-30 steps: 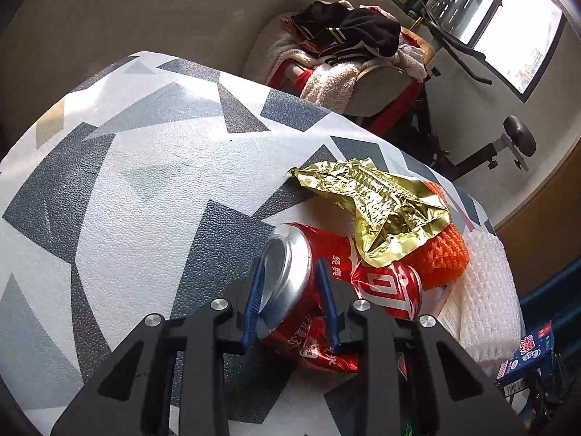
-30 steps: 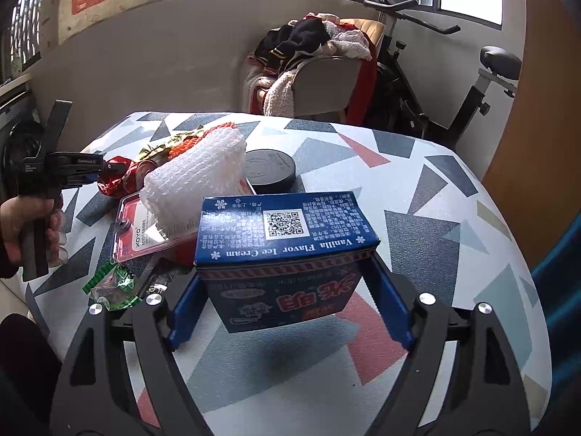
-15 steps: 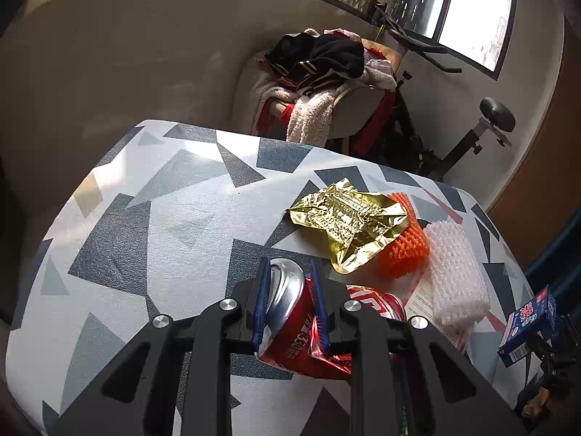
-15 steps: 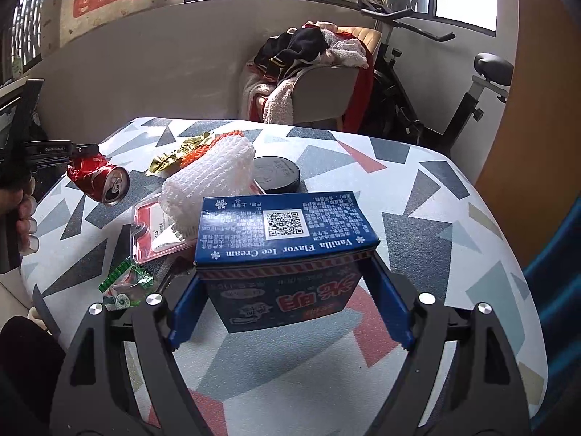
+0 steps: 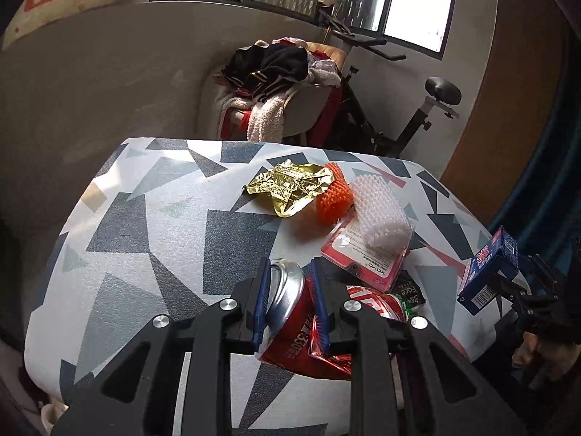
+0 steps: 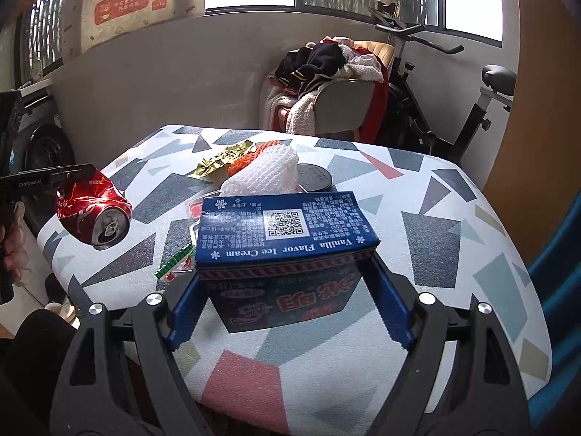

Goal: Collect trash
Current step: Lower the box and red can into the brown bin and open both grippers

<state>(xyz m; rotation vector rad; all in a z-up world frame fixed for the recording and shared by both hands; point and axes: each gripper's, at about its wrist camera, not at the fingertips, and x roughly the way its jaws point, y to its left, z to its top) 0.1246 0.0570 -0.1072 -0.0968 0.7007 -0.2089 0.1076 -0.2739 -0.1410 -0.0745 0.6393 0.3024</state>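
Observation:
My left gripper (image 5: 290, 298) is shut on a crushed red soda can (image 5: 297, 323) and holds it above the table's near left edge; the can also shows in the right wrist view (image 6: 94, 214). My right gripper (image 6: 287, 305) is shut on a blue ice cream box (image 6: 283, 232), held above the patterned table (image 6: 435, 218); the box also shows in the left wrist view (image 5: 490, 269). On the table lie a gold foil wrapper (image 5: 287, 189), an orange mesh sleeve (image 5: 334, 200), a white foam net (image 5: 381, 214) and a red blister pack (image 5: 363, 261).
A dark round lid (image 6: 314, 178) and a green wrapper (image 6: 174, 265) lie on the table. Behind it stand a chair piled with clothes (image 6: 326, 83) and an exercise bike (image 6: 454, 109). A wooden panel (image 6: 537, 91) is at the right.
My left gripper has lifted the red can off the table and pulled it back toward the near left edge. The right gripper has drawn back slightly with the box.

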